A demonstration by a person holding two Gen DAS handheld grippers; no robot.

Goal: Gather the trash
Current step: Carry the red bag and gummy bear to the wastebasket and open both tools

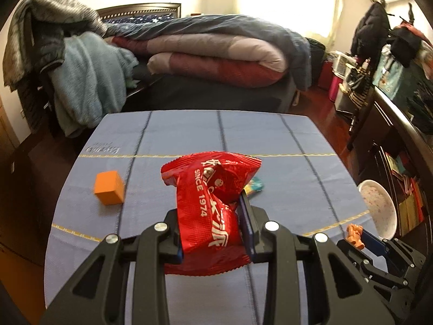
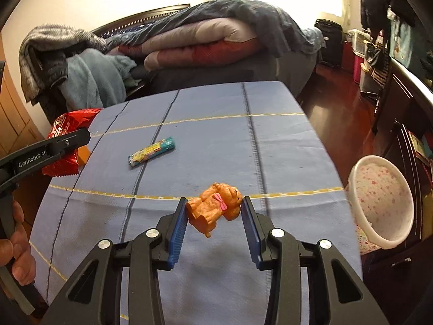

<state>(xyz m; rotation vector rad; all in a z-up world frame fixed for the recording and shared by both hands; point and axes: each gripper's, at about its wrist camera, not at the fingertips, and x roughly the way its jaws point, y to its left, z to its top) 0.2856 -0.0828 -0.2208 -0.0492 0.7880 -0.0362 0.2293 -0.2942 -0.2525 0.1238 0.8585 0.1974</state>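
My left claw (image 1: 213,233) pinches a red wrapper (image 1: 209,203) across its waist, so the crinkly foil buckles inward and its serrated ends flare out above the worktop (image 1: 284,140). My right claw (image 2: 213,214) grips a small orange toy dog (image 2: 215,205) between blue ribbed pads (image 2: 177,233); it looks like hard, moulded plastic with a pink bow. Both are lifted clear, ready, I judge, for the white basin (image 2: 360,233) off the worktop's right edge. An orange block (image 1: 109,187) sits near the left edge, and a printed tube (image 2: 152,152) lies mid-cloth.

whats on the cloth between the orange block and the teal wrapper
In the left wrist view, only the red snack bag, held up in the left tongs, crosses between orange block and teal wrapper.
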